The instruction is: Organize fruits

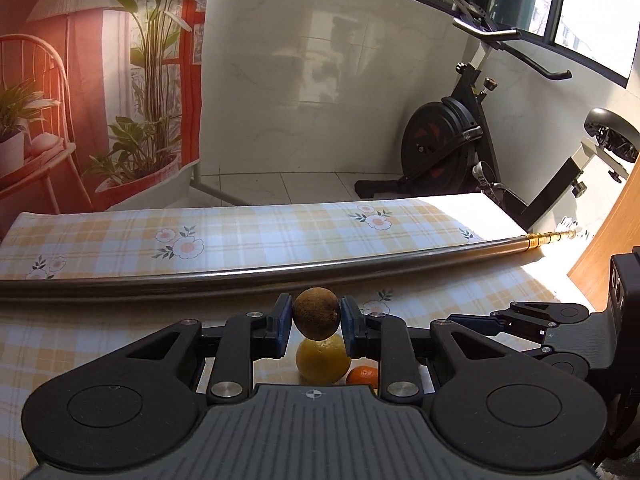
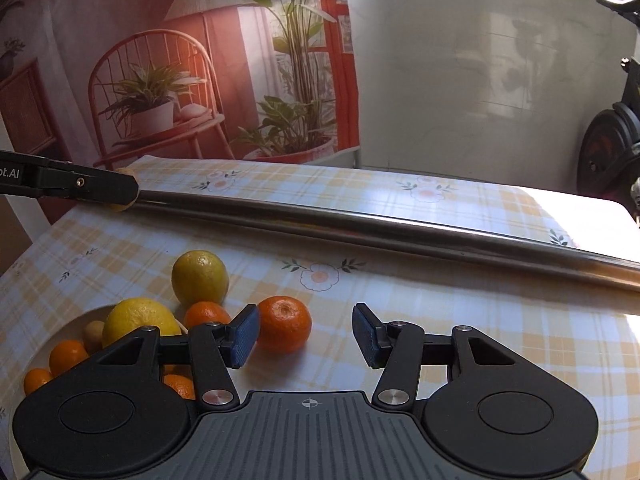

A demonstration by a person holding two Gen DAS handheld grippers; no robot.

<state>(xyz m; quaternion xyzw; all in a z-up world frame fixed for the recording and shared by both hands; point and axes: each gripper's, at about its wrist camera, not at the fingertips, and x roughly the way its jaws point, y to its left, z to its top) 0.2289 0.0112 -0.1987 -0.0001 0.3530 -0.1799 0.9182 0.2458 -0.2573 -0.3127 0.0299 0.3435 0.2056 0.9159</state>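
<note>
Left wrist view shows the left gripper with its blue fingers squeezing a small brown fruit, held up above the counter. Right under it sit a yellow lemon and a little orange. A long metal pole lies across the counter just past the fruit. An exercise bike stands by the far wall.

In the right wrist view, the right gripper has its fingers wide apart and holds nothing. A mandarin sits on the counter next to the gripper's left finger. A white plate at the lower left holds a big lemon and more small oranges.
</note>
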